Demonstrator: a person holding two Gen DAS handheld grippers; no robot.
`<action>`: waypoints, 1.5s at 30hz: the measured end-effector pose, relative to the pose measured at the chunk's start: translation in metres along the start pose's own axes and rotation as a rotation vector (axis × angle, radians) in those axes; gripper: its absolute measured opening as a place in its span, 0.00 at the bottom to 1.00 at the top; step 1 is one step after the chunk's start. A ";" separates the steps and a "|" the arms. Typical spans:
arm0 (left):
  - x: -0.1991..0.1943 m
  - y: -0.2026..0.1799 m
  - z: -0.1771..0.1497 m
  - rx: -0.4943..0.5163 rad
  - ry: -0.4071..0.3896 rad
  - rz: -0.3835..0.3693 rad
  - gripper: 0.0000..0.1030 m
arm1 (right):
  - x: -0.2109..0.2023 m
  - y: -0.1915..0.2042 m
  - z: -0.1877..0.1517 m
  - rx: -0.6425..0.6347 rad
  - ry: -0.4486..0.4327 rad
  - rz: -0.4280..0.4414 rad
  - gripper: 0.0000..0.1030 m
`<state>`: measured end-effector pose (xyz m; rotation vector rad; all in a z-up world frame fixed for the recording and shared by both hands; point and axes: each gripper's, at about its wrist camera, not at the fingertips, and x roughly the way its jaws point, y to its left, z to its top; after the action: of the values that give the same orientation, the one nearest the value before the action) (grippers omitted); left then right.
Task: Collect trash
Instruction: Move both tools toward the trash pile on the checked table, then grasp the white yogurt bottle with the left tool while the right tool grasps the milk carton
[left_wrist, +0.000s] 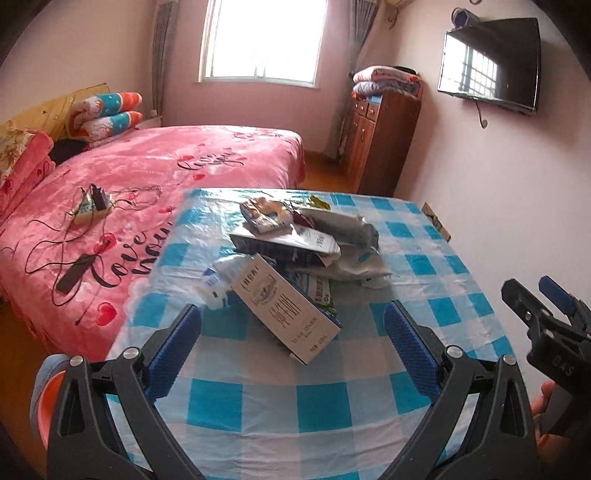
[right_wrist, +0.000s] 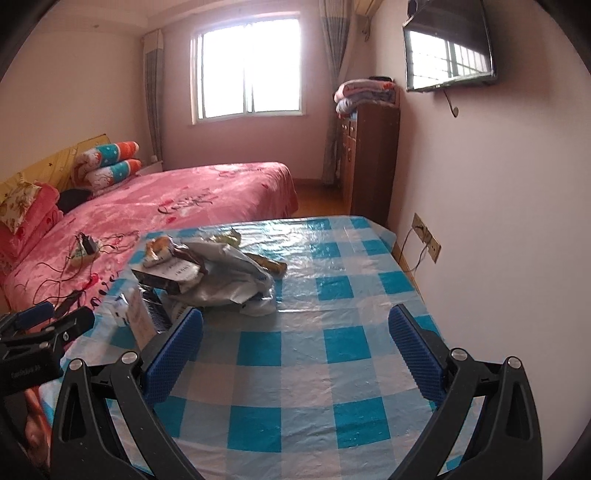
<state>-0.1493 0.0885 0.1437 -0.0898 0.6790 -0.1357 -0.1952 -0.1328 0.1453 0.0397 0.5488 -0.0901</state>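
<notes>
A heap of trash (left_wrist: 295, 254) sits on the counter (left_wrist: 280, 398), toward its far left part, on a blue-and-white checked plastic cloth. The nearest piece of the heap is a white carton (left_wrist: 288, 310) lying tilted, one end propped on the pile and the other down on the cloth. Behind it lies a dark flat box (left_wrist: 280, 243), with a snack wrapper (left_wrist: 264, 214) on top of that and crumpled grey bags (left_wrist: 351, 243) to the right of the box. A clear plastic bag (left_wrist: 221, 280) with blue print shows just left of the carton. The print on the carton is too small to read, and the lower layers of the heap are hidden under the upper ones.

The left claw (left_wrist: 293, 343) hangs above the cloth just in front of the carton, its blue pads spread wide apart with nothing between them. The right claw (right_wrist: 295, 354) is likewise wide open and empty, over bare cloth to the right of the heap; in its view the left pad covers part of the carton (right_wrist: 138, 317). Each claw appears at the edge of the other's view, cut off by the frame.

Left of the counter stands a bed (left_wrist: 155, 173) with a pink cover, carrying a charger and tangled cables (left_wrist: 92, 203). A television (left_wrist: 491, 62) hangs on the wall to the right of the counter.
</notes>
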 end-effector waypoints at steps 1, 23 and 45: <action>-0.002 0.001 0.001 -0.002 -0.004 0.005 0.96 | -0.005 0.002 0.000 0.000 -0.009 0.005 0.96; -0.037 0.012 0.001 0.019 -0.097 0.098 0.96 | -0.072 0.013 0.012 -0.043 -0.165 0.017 0.96; 0.012 0.112 -0.013 -0.055 -0.006 0.143 0.96 | 0.013 0.079 -0.021 -0.189 0.027 0.383 0.96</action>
<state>-0.1377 0.1972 0.1117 -0.0940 0.6807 0.0207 -0.1878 -0.0536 0.1217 -0.0385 0.5658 0.3354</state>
